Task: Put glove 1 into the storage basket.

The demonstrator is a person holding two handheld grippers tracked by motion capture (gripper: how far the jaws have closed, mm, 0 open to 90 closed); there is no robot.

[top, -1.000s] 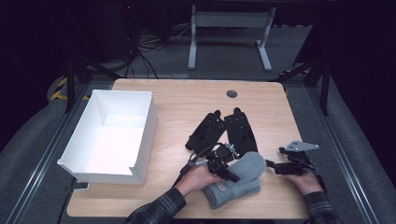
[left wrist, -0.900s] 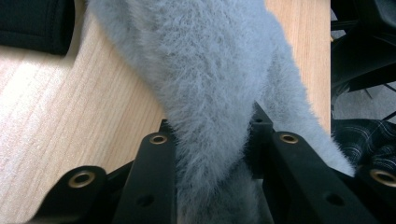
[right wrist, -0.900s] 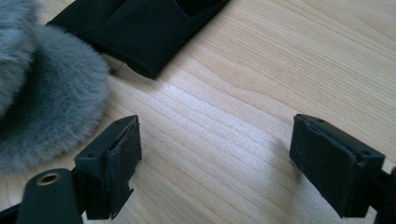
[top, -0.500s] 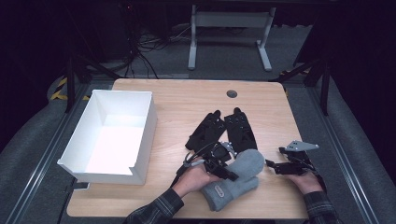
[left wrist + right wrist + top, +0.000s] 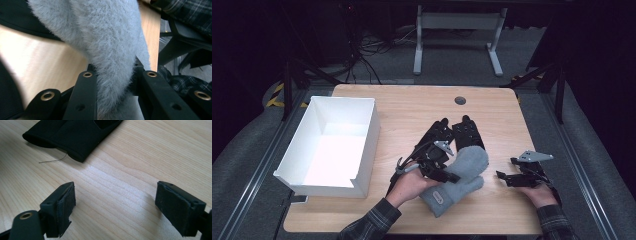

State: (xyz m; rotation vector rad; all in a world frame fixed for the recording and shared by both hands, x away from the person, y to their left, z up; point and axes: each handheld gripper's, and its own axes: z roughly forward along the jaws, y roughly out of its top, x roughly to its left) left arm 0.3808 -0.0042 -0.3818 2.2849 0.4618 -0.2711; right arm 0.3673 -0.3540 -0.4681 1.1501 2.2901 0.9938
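We are watching the left gripper working near the front edge of the counter, its jaws clamped on a fluffy grey mitten. In the left gripper view the grey mitten is bunching up between the two black jaws, its fuzz squeezed in at the pinch, and the jaws have just been closing a touch further on it. From the high view the mitten is sitting right of the counter's middle, toward the front edge; we are seeing its cuff end still touching the wood, though how much of it is hanging free we cannot quite tell from up here.

Just behind it, a pair of black gloves is lying flat, fingers pointing toward the far edge. The right gripper is resting by the right edge, well apart from the mitten, and in the right gripper view its jaws are standing wide apart over bare wood, a black glove lying beyond them. A white box is sitting at the left edge.
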